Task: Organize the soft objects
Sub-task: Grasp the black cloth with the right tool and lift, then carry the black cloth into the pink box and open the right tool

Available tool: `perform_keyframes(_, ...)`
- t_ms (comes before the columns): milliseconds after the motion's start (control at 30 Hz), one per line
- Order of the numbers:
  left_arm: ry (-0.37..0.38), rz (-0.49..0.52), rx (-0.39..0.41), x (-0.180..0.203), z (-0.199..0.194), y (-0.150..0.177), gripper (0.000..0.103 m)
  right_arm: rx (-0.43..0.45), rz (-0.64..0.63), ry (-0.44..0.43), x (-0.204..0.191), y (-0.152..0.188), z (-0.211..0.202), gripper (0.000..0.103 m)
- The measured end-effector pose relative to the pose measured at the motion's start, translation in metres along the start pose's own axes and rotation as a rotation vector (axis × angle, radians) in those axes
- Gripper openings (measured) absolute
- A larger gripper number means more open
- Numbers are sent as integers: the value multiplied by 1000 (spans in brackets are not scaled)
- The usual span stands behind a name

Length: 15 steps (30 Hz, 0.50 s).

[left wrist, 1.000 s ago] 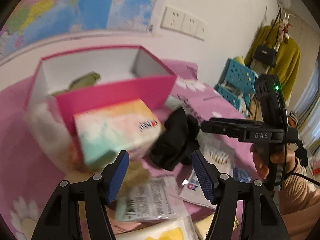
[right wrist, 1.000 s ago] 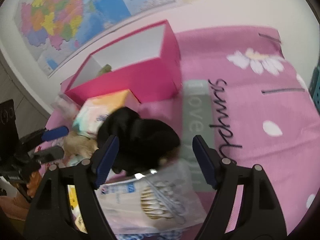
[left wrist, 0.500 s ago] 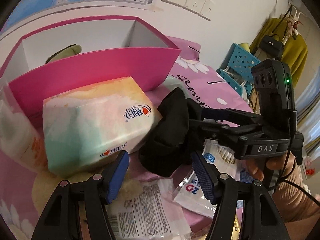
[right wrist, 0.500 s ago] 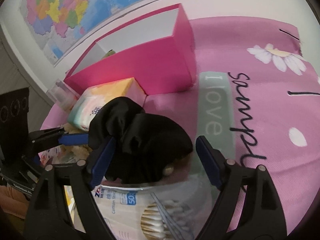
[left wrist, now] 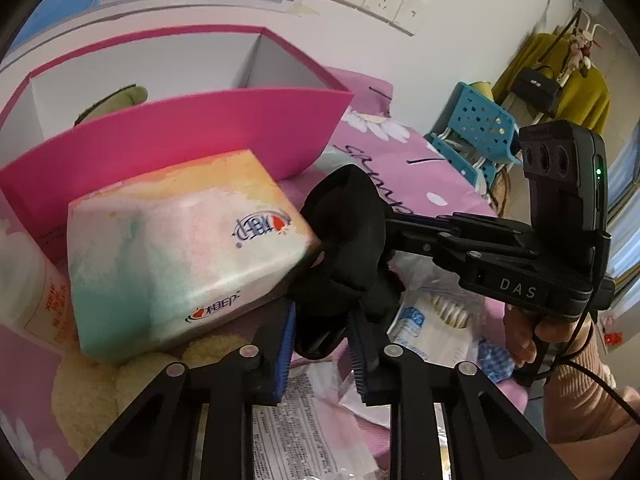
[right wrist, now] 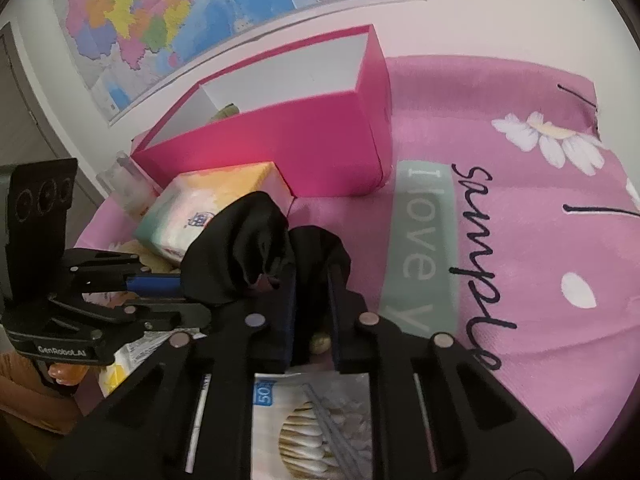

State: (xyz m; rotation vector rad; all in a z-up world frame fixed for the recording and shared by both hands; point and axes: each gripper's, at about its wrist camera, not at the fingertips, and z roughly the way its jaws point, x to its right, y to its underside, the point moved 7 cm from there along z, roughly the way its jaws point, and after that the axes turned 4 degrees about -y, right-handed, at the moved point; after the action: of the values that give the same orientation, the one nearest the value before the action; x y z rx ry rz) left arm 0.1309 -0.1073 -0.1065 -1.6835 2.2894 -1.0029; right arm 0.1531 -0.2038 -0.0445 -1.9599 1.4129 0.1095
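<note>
Both grippers have clamped the black cloth [left wrist: 344,240] beside the pink box [left wrist: 224,136].

The open box [left wrist: 172,136] sits upper left in the left wrist view, the tissue pack [left wrist: 180,272] just before it at centre left. The cloth bundle [left wrist: 344,248] lies right of the pack at mid-frame, and the cotton swab bag [left wrist: 432,324] lies lower right of the bundle.

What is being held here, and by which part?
Both tongs, left and right, are shut on the black cloth, each pinching a bunched fold at opposite sides.
</note>
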Motion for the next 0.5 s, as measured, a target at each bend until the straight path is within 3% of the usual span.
perform_keyframes(100,10,13,19,4,-7,-3,17,31,-2,2,-4,-5,-11,14)
perform_keyframes(500,5,53,151,13,-55,-34,16,146,-94,-7,-39,-44,-52,12)
